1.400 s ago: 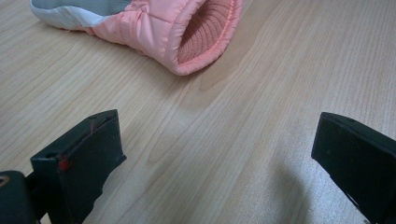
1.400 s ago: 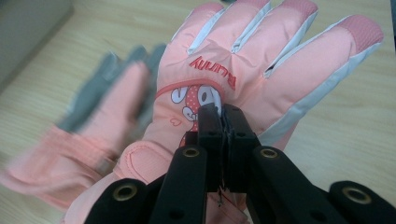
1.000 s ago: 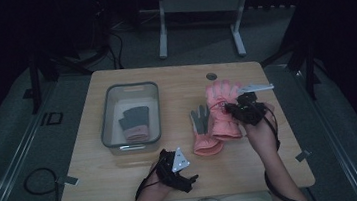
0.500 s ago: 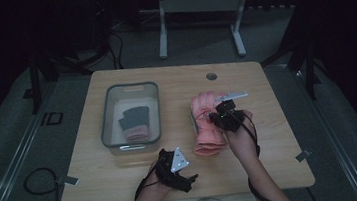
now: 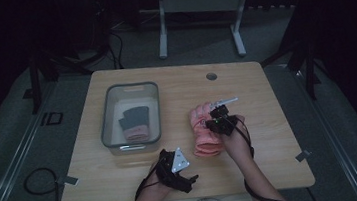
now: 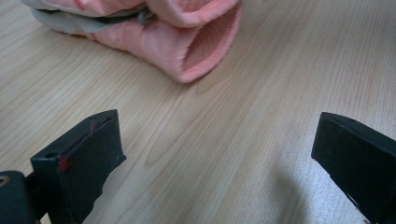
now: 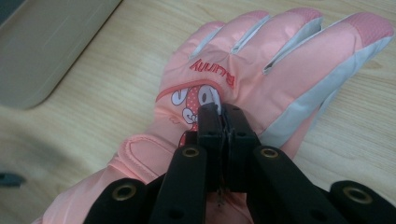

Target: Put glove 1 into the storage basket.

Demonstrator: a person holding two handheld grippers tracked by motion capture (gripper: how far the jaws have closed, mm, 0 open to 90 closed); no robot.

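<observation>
Pink glove reads "Bunny", seemingly; right tongs pinching it.

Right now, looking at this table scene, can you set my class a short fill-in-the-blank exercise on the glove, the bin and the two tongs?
1. The right tongs are shut on the back of the ____ glove.
2. The left tongs stand ____ above bare table, gripping nothing.
3. The dark glove lies inside the clear ____.
4. The word printed on the pink glove's back is ____.

Missing words: pink; open; bin; Bunny
</observation>
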